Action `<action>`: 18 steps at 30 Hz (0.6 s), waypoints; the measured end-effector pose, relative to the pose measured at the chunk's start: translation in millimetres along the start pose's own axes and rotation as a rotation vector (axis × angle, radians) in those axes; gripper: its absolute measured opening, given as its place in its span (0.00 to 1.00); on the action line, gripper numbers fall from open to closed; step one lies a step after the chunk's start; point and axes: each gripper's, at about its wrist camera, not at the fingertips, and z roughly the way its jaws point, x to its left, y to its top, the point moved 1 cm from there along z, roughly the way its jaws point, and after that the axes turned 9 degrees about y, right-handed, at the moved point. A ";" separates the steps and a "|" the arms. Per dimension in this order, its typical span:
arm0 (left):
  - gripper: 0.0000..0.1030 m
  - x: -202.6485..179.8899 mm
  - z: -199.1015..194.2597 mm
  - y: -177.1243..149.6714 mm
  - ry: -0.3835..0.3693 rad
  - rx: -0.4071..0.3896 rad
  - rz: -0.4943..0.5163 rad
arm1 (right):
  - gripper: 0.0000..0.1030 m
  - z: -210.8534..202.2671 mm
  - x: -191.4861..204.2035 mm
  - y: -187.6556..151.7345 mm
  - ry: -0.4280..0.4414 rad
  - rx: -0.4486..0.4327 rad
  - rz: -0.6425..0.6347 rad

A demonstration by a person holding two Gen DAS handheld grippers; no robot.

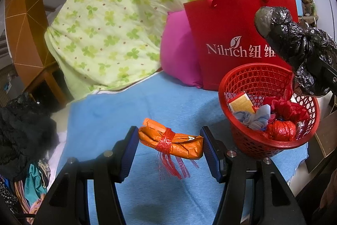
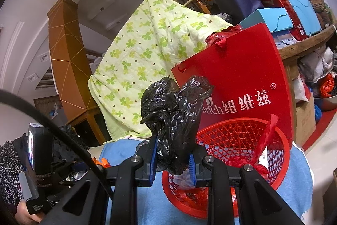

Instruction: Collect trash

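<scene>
Orange packet [image 1: 171,143] tied with red string, lower centre of the left view, clamped between left gripper [image 1: 170,150] pads above blue cloth [image 1: 130,104]. Right: red basket [image 1: 271,141] of trash. Right gripper [image 2: 173,159] pinches black plastic bag [image 2: 173,119], frame centre, over basket rim.

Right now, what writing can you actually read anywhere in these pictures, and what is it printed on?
"Nilrich 纽维", white print with a leaf logo, on the red bag; the black bag covers the rest in the left view.
"纽维兹 ®" on the same red bag in the right view.
Orange box in the basket: print too small to read.
Red carton on the shelf: white print, too blurred.
Left gripper's handle: small white label, illegible.
</scene>
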 end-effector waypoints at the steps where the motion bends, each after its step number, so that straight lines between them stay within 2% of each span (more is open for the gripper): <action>1: 0.59 -0.1 -0.1 0.1 0.001 -0.001 0.002 | 0.26 -0.5 0.6 -0.5 -0.001 0.000 0.001; 18: 0.59 -8.2 -5.7 2.8 -0.005 -0.012 0.029 | 0.26 -10.0 -1.4 -0.9 -0.014 -0.021 0.020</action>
